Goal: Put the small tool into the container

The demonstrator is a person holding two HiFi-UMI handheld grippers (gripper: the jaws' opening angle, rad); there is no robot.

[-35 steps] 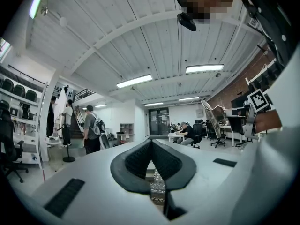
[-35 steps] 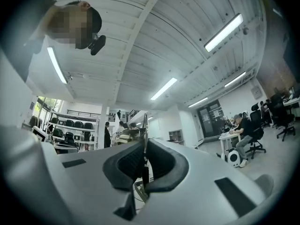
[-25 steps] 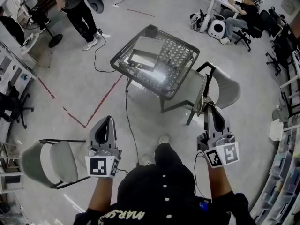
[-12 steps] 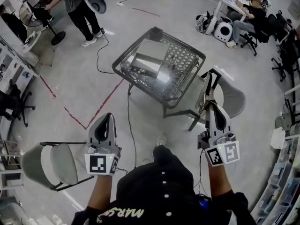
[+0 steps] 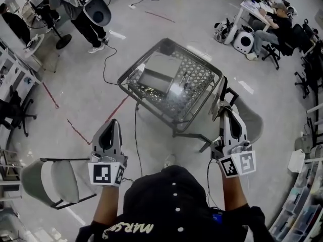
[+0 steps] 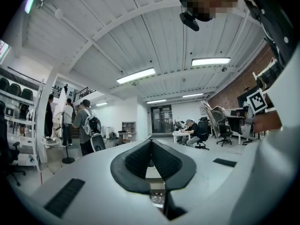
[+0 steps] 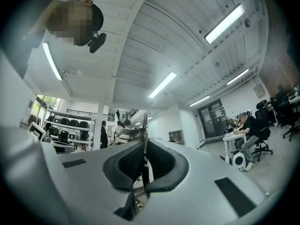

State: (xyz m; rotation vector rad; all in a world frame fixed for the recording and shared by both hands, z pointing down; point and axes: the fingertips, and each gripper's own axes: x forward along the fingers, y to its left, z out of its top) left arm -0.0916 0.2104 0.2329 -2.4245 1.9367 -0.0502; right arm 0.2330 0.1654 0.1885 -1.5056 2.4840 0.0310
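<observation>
The tool (image 5: pixel 221 92) is standing clamped in the closed right gripper (image 5: pixel 222 116), long axis pointing to twelve o'clock. The container (image 5: pixel 154 79) is lying on the table (image 5: pixel 140 59) at about nine o'clock from it. The left gripper (image 5: pixel 114 123), closed on nothing, is hanging farther off.

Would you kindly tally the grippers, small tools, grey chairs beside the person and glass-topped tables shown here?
Grippers: 2 (left gripper, right gripper)
Small tool: 1
Grey chairs: 2 (left chair, right chair)
Glass-topped table: 1
Total: 6
</observation>
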